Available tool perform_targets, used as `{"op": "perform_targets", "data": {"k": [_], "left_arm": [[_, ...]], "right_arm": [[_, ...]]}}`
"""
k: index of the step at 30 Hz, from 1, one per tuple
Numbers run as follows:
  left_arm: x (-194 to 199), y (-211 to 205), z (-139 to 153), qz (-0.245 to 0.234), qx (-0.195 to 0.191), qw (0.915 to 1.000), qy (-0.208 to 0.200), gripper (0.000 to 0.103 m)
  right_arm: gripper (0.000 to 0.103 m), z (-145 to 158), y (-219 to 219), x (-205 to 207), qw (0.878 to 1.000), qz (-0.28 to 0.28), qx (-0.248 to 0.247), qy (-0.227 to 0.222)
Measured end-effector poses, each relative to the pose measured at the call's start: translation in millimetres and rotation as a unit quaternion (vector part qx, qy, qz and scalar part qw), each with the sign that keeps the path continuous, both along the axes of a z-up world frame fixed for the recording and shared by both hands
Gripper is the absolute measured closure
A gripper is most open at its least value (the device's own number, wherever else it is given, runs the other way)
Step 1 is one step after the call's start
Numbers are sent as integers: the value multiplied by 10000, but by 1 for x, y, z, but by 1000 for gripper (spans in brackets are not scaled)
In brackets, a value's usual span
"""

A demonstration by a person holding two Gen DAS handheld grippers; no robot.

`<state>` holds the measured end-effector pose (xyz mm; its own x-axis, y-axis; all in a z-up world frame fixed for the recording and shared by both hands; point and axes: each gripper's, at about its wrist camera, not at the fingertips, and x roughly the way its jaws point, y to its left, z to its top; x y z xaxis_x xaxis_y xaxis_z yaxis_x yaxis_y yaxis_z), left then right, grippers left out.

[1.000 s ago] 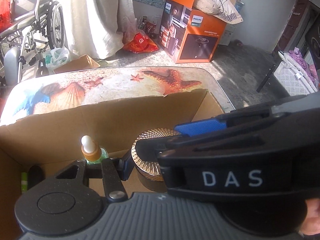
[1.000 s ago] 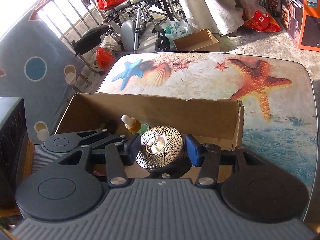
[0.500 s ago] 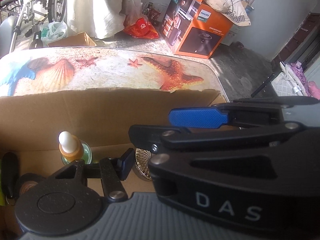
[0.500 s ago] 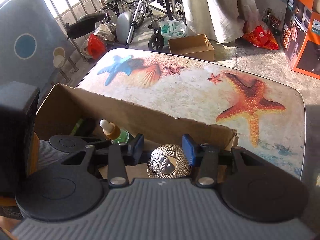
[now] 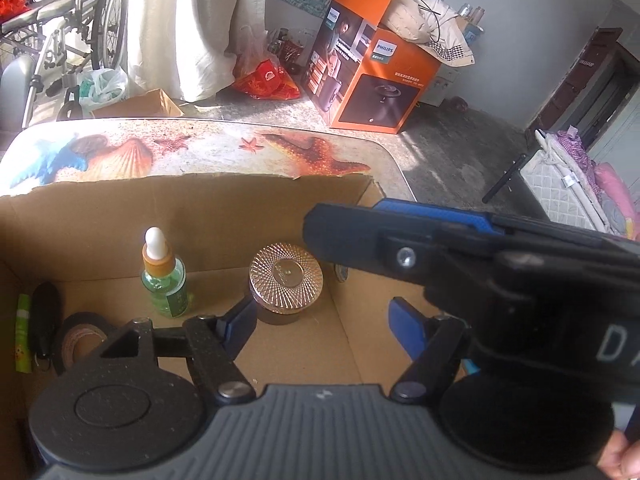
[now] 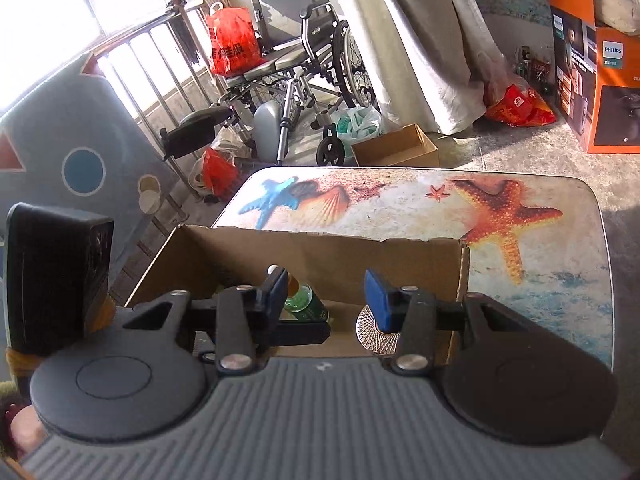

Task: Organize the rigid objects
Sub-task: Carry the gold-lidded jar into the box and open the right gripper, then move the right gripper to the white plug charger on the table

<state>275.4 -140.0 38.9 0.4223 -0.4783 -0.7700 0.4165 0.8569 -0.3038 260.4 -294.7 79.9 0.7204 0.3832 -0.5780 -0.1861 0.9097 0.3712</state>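
Both claws are held apart and empty; the jar [image 5: 285, 288] is seen upright just beyond the left claw [image 5: 324, 320], right claw [image 6: 326, 294] above.

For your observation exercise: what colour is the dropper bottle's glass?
Green; the dropper bottle shows best in the left wrist view.

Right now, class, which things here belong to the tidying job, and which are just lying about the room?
Job:
cardboard box
gold-lidded jar
dropper bottle
tape roll
right gripper, open and empty

Lying about:
wheelchair
orange Philips box
red bag
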Motion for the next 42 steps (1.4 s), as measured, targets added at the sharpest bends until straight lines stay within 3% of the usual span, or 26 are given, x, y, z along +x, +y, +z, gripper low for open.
{"op": "perform_targets", "data": {"k": [6,12,20,25,32,37,42], "left_arm": [[-58,19,26,-227,0,9992,-341,22],[-131,45,43,-522,-21,9960,-731,18],[-210,85,36,-735,374,9908,-1075,12],[-235,109,14,-431,600,9897,-1226,12],[-231,125,-31,-24,786,9890,-1251,15],[-221,130,-55,139,1000,9858,-1342,32],[-209,135,-65,222,910,9865,-1345,40]], "right_arm": [[60,19,-19,-91,9950,-435,645,-630],[59,24,-18,-173,9884,-543,1083,-916],[59,10,5,-241,9866,-282,1336,-894],[59,-22,36,-237,9909,-6,1316,-296],[61,-65,84,-206,9874,235,1469,533],[67,-87,120,-181,9856,379,1357,935],[72,-101,142,-156,9839,488,1204,1225]]}}
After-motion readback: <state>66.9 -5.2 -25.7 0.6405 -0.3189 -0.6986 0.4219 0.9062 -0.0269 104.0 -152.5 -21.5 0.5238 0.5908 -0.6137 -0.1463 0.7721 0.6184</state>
